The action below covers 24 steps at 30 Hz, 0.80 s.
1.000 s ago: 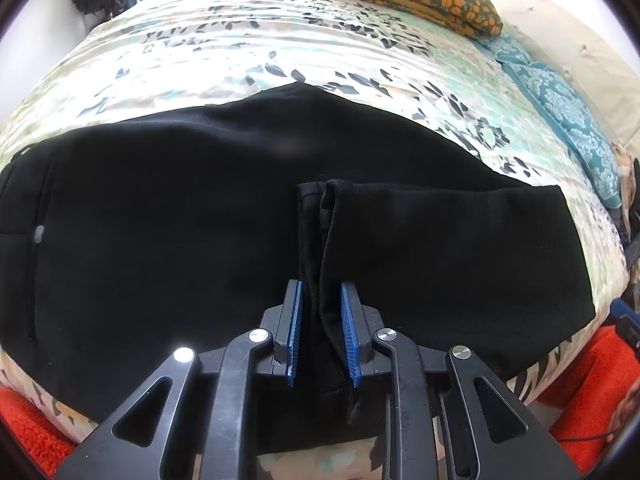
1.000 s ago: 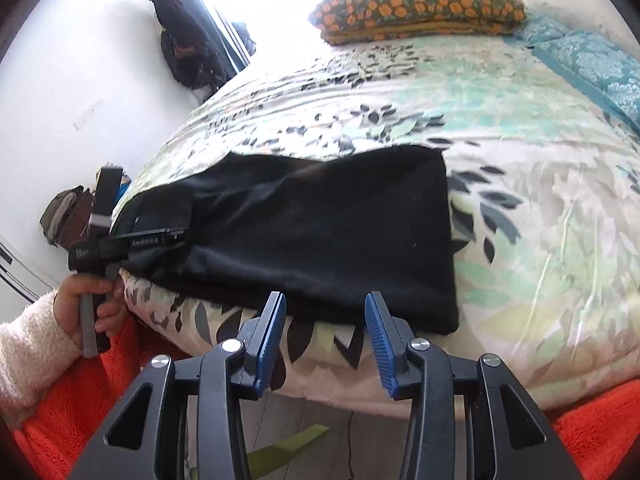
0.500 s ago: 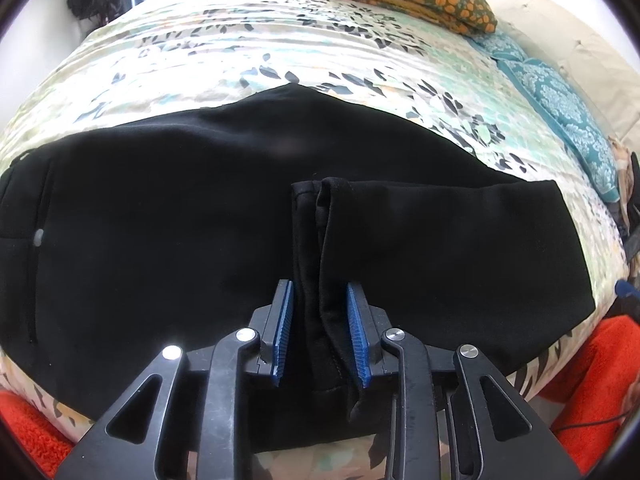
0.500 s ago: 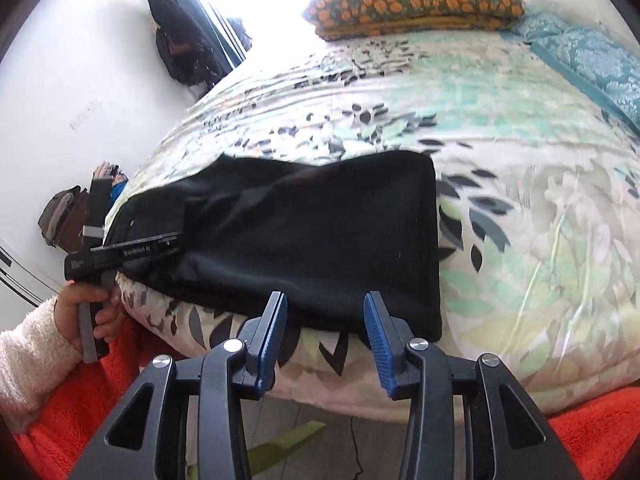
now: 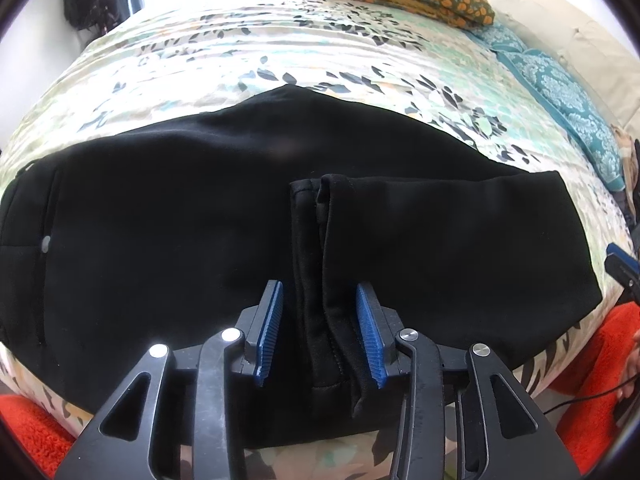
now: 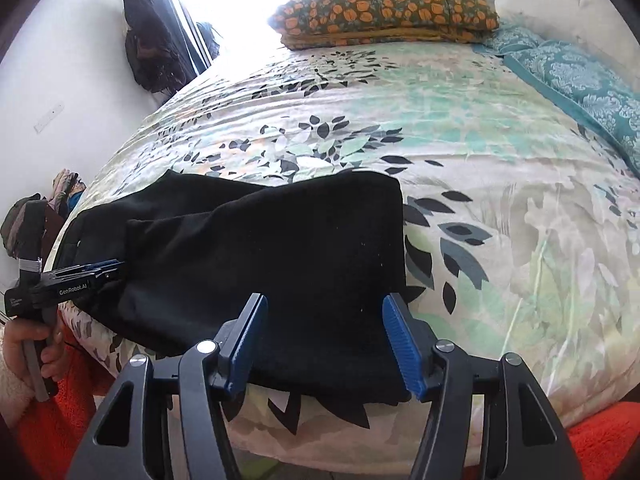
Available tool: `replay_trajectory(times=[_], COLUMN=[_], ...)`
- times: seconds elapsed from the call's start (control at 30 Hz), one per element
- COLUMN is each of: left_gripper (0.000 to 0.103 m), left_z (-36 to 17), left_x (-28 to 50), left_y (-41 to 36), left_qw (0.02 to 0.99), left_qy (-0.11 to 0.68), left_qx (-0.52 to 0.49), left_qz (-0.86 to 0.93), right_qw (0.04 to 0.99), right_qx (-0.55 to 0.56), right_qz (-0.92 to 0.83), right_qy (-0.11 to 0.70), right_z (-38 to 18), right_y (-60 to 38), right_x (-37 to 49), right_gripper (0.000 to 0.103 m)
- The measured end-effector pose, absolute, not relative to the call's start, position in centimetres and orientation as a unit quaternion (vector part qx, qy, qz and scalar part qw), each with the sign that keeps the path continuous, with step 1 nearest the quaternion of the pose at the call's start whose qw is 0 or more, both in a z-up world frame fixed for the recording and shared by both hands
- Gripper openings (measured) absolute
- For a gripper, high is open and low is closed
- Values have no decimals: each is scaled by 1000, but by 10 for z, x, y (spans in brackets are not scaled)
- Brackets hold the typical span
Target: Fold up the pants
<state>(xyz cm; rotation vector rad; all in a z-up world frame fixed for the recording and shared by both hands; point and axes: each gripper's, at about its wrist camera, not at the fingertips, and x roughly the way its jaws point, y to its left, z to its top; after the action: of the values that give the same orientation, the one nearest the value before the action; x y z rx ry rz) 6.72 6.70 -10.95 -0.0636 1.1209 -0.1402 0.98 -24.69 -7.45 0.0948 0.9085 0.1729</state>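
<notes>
Black pants [image 5: 160,216] lie flat on the floral bedspread [image 5: 280,40], the legs folded back over themselves. The leg cuffs [image 5: 320,264] lie in the middle, running toward the near edge. My left gripper [image 5: 320,332] is open, its blue pads on either side of the cuffs and apart from the cloth. In the right wrist view the pants [image 6: 280,248] show their folded right end. My right gripper [image 6: 326,344] is open over the near edge of that fold. The left gripper [image 6: 100,270] shows there at the pants' left part.
An orange-flowered pillow [image 6: 384,8] lies at the bed's head. A teal patterned cloth [image 6: 580,84] runs along the right side. An orange fuzzy blanket [image 5: 592,356] hangs below the bed's near edge. A dark bag [image 6: 148,48] hangs on the left wall.
My left gripper has opened and let go of the cuffs, which stay lying on the pants. My right gripper has moved forward over the folded end and opened wider.
</notes>
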Motion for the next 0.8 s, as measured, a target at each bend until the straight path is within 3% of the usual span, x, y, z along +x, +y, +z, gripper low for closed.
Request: replay_trajectory(times=[0.1, 0.23, 0.4, 0.8], left_gripper=[56, 59, 67, 67], left_z=[-108, -107, -95, -97], left_x=[66, 64, 63, 69], left_y=[64, 63, 81, 121], left_qw=[847, 848, 857, 853], left_qy=[528, 526, 507, 501], left_qx=[-17, -11, -65, -143], left_qz=[-63, -62, -62, -11], right_qw=[900, 881, 904, 912], right_qx=[31, 35, 37, 15], right_qz=[65, 56, 42, 34], right_qy=[431, 468, 423, 408], right_z=[-73, -96, -82, -81], right_y=[-247, -252, -256, -251], right_x=[12, 18, 7, 3], right_gripper=[88, 88, 88, 88])
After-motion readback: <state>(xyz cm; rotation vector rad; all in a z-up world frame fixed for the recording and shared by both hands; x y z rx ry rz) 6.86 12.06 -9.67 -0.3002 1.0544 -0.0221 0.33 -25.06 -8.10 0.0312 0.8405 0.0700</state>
